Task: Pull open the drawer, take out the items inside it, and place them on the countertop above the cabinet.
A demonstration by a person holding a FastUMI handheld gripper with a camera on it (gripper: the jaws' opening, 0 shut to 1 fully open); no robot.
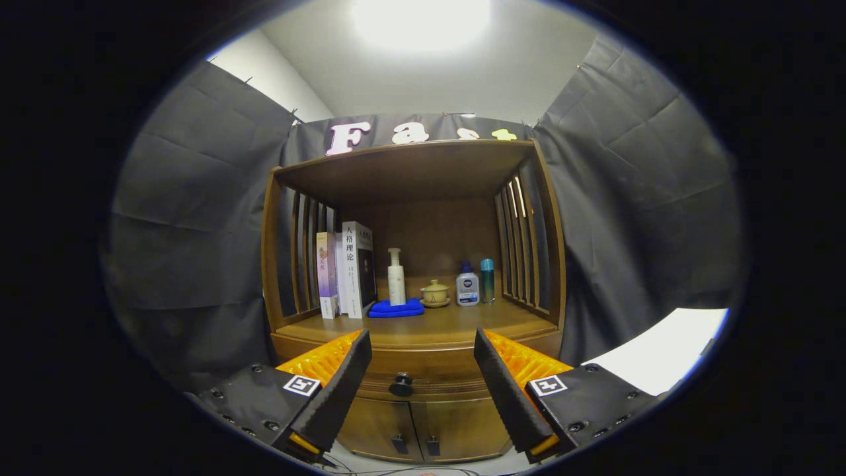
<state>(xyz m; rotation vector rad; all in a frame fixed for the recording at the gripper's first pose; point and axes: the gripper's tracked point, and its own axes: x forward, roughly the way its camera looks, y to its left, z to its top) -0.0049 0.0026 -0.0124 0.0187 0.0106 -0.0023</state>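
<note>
Gripper (423, 370) spread wide, fingers apart and holding nothing, aimed square at the cabinet front. Drawer (423, 378) fully closed, flush under the countertop (456, 325); contents hidden, so no telling what is inside. Round dark knob (401, 385) sits between the two fingers but beyond the tips, slightly toward the left finger; not touching yet. Wide opening probably there to straddle the knob on approach. Two lower doors (423, 430) below the drawer, each with a small handle, both closed. Countertop already carries a row toward the back: books (345, 270) upright against the left slats, pump bottle (396, 276) standing on or just behind a folded blue cloth (395, 308), small lidded cup on a saucer (434, 293), clear bottle (467, 284), teal bottle (487, 281). Front strip of the countertop bare, likely the drop zone for drawer items. Task at step one by the look of it: advance, centre on knob, close, pull straight back. Risk: knob small and round, easy slip if the pinch lands off-centre.
</note>
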